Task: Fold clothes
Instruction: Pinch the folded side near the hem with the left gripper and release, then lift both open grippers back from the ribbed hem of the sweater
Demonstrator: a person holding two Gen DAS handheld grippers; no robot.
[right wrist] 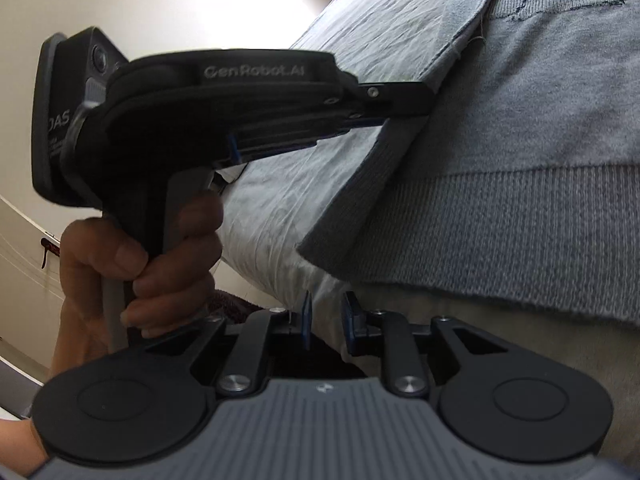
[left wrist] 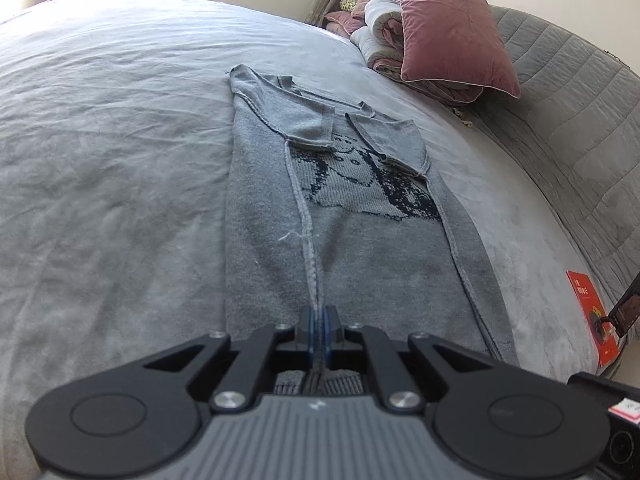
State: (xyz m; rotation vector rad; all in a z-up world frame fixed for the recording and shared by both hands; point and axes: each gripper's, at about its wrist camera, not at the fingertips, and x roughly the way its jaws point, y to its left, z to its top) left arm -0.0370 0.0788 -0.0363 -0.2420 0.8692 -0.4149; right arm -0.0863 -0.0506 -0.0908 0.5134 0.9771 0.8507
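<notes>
While the grey sweater [left wrist: 340,208] lies centred on the wrinkled bed [left wrist: 100,140], left gripper [left wrist: 319,320] clenches its hem seam; right gripper [right wrist: 328,320] fingers stand parted, empty. Pink pillow [left wrist: 452,28] at one o'clock.

Both grippers are showing the same build: the left gripper [left wrist: 319,330] and the right gripper [right wrist: 328,322] each have a ribbed grey housing, two round black discs at the sides, black linkage arms fixed with silver screws, and blue-edged finger pads. The left one's side is reading "GenRobot.AI" in grey lettering (a small lens is sitting behind it). A bare hand [right wrist: 160,264] is showing no sleeve.
</notes>
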